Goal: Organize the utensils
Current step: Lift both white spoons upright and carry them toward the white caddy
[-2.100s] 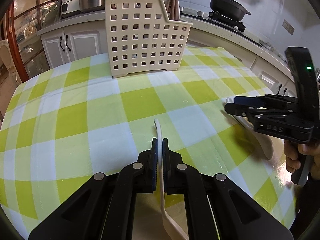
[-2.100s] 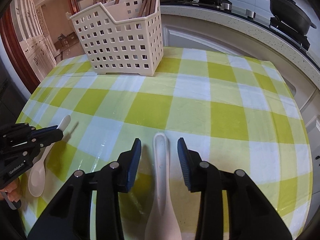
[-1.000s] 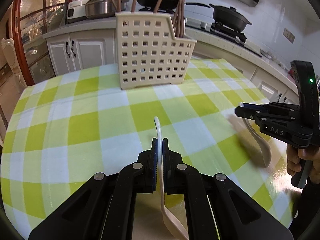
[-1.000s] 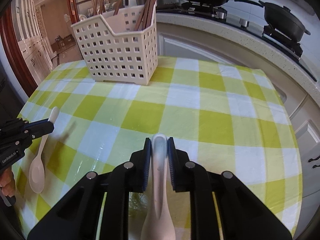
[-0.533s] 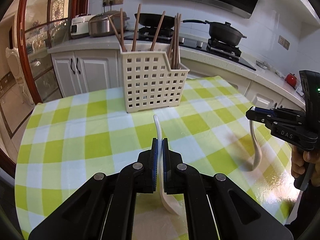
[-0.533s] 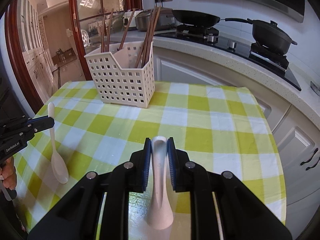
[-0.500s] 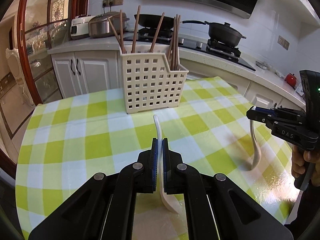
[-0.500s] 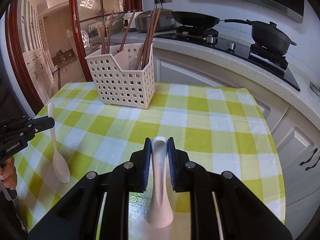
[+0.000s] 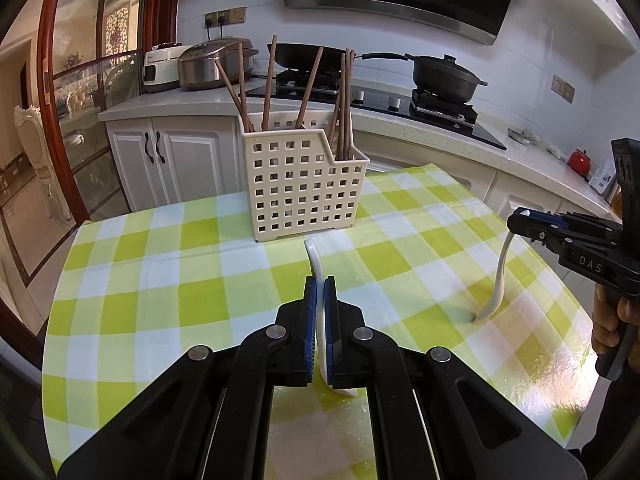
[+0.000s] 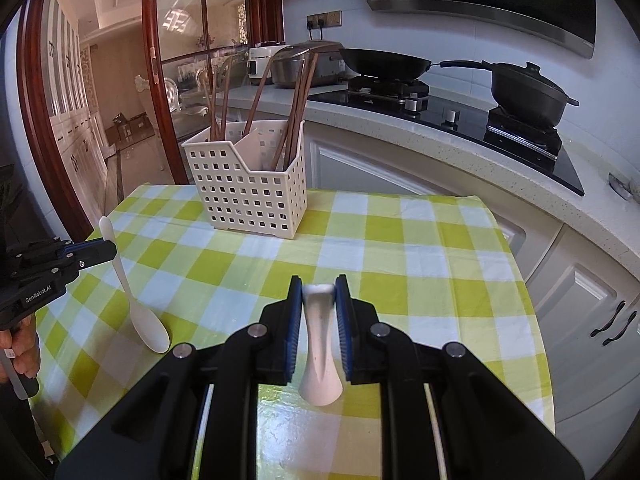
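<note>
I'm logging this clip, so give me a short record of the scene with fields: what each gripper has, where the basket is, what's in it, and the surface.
left gripper: shut on a white spoon, handle up, bowl hanging down
right gripper: shut on a second white spoon, handle up, bowl hanging down
spoon height: both bowls look lifted off the cloth, though how far cannot be told
basket: cream perforated caddy, upright at the far end of the table
basket contents: brown chopsticks standing in it; no spoon visible inside
surface: checked tablecloth, green, yellow and white
</note>
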Available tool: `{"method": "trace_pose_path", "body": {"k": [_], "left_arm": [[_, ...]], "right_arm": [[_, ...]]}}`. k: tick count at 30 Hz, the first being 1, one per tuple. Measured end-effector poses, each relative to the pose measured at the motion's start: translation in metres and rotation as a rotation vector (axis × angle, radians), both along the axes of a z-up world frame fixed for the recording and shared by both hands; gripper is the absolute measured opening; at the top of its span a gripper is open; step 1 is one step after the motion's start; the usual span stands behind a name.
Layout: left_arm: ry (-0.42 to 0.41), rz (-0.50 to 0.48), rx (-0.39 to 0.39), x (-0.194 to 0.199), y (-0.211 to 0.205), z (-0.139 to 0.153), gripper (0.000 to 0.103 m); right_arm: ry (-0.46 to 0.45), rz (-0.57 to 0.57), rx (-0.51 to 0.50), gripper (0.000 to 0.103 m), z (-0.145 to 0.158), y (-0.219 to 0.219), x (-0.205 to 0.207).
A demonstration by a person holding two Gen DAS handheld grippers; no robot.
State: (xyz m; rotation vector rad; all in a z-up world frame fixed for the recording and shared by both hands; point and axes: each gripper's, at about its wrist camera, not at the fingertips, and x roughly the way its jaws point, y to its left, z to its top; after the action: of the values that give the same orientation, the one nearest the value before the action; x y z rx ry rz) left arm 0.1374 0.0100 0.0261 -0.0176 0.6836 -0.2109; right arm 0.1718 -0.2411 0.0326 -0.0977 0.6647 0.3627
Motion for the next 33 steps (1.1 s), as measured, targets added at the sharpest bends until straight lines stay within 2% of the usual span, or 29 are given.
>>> {"method": "trace_pose_path", "body": {"k": [8,15,24,28,33], "left_arm": [[-0.014,0.005,0.000,0.005,0.002,0.010,0.002],[-0.088,0.005,0.019,0.021,0.006,0.055,0.002],[-0.199,0.043,0.046,0.078,0.012,0.135,0.002],[-0.225,0.083,0.056,0.106,0.013,0.151,0.002],[-0.223,0.139,0.054,0.142,0.017,0.149,0.002]], "right_arm": [[-0.004,-0.014,0.015,0.016,0.009,-0.001,0.007],[-0.064,0.005,0.019,0.016,0.051,0.015,0.029],[-0.112,0.017,0.054,0.016,0.108,0.050,0.086],[-0.115,0.011,0.071,0.016,0.121,0.069,0.115],[-0.107,0.013,0.082,0.016,0.122,0.083,0.138]]}}
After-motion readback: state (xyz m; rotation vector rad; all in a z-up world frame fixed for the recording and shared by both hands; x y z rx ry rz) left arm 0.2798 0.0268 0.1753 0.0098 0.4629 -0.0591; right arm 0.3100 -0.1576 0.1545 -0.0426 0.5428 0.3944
